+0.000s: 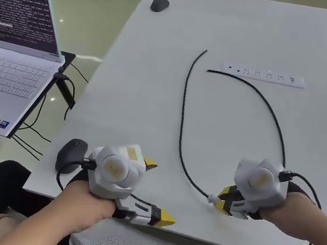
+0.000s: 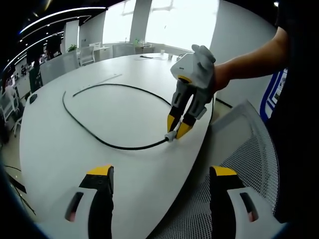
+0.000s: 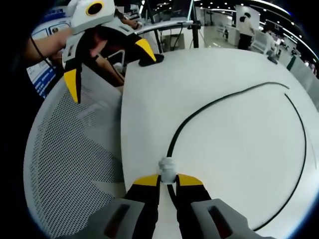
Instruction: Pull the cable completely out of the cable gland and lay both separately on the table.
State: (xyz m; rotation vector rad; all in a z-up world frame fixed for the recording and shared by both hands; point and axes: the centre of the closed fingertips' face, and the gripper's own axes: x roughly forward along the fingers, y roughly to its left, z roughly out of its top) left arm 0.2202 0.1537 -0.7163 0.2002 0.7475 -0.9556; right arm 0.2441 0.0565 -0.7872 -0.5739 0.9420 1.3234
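One power strip (image 1: 264, 75) beside cable (image 1: 181, 127), laptop (image 1: 21, 57) aside, right tool (image 3: 168, 181) gripping cable gland (image 3: 168, 168), left tool (image 2: 159, 172) wide

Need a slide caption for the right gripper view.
Right gripper shut on white cable gland at table edge, black cable looping away; left gripper open.

White table (image 1: 125, 102), black cable (image 1: 180, 127), power strip (image 1: 264, 76), mouse (image 1: 159, 4)

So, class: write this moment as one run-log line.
left gripper: open, empty | right gripper: shut on small white cable gland | long black cable: in gland, on white table
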